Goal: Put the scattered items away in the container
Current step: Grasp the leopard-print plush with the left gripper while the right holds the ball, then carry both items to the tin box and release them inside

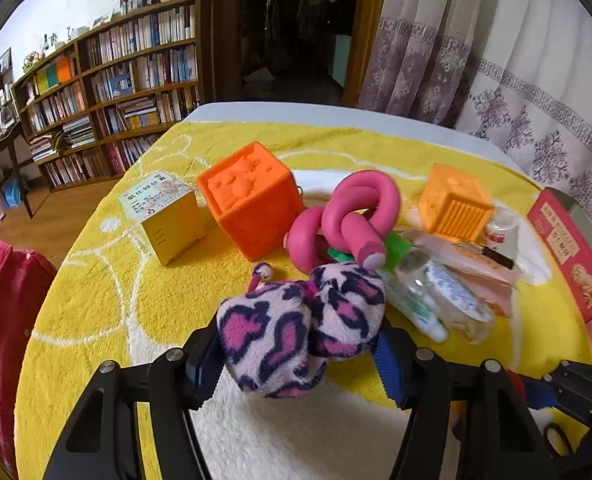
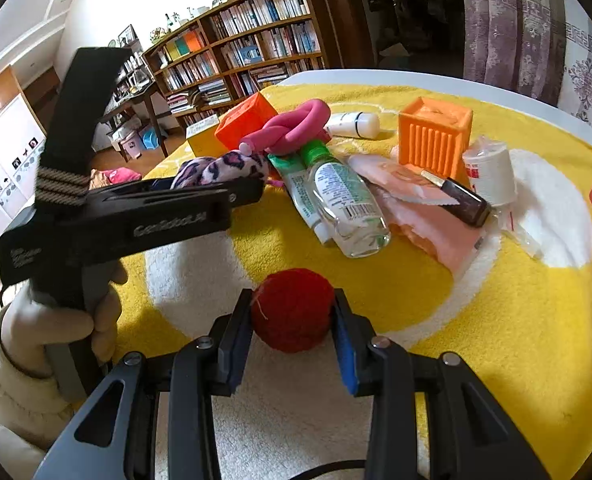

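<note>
A pink-and-purple leopard-print plush toy (image 1: 296,328) lies on the yellow and white blanket (image 1: 96,300). My left gripper (image 1: 296,364) has its fingers against both sides of the toy. In the right wrist view the same gripper (image 2: 252,192) comes in from the left with the plush toy (image 2: 220,168) at its tip. My right gripper (image 2: 292,300) is shut on a red pompom ball (image 2: 292,316) near the blanket's front. Behind lie a knotted pink foam tube (image 1: 352,216), two orange cubes (image 1: 252,196) (image 1: 456,204) and clear bottles (image 1: 448,296).
A yellow carton (image 1: 168,216) stands left of the big cube. Pink sachets (image 2: 424,208), a dark vial (image 2: 464,200), a white roll (image 2: 490,172) and a white tube (image 2: 356,124) lie at the right. A pink-red printed box (image 1: 572,256) borders the right edge. A gloved hand (image 2: 56,328) holds the left gripper.
</note>
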{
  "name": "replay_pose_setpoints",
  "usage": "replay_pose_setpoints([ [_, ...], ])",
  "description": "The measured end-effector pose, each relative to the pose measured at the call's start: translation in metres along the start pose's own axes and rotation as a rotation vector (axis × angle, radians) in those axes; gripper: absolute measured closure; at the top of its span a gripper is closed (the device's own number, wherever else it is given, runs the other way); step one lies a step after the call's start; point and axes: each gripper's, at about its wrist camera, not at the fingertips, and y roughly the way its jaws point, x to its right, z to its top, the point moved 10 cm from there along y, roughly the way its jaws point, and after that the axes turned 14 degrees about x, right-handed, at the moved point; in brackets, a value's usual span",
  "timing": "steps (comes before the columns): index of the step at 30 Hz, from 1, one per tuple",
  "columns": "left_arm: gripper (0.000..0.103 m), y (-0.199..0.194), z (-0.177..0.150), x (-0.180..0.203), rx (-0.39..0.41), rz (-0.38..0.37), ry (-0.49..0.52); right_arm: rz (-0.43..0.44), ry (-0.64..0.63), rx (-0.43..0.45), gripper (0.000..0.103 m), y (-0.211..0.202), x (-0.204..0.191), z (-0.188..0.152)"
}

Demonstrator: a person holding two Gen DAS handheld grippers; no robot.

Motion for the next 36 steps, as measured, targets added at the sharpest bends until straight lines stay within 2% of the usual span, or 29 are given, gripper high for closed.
replay_pose_setpoints([
  [13, 0.037, -0.048, 0.025, 0.023, 0.095, -0.021, 0.019, -0.028, 0.073, 0.109, 0.062, -0.022, 0.018, 0.021],
  [21, 0.037, -0.06, 0.037, 0.066, 0.117, -0.088, 0.066, -0.092, 0.131, 0.211, 0.062, -0.074, 0.044, 0.041],
  [24, 0.037, -0.062, 0.041, 0.088, 0.121, -0.121, 0.088, -0.15, 0.149, 0.277, 0.062, -0.103, 0.069, 0.055],
  [31, 0.037, -0.069, 0.058, 0.159, 0.154, -0.227, 0.175, -0.358, 0.217, 0.432, 0.062, -0.186, 0.148, 0.073],
  [36, 0.037, -0.076, 0.067, 0.217, 0.169, -0.327, 0.222, -0.553, 0.262, 0.502, 0.062, -0.233, 0.21, 0.071],
])
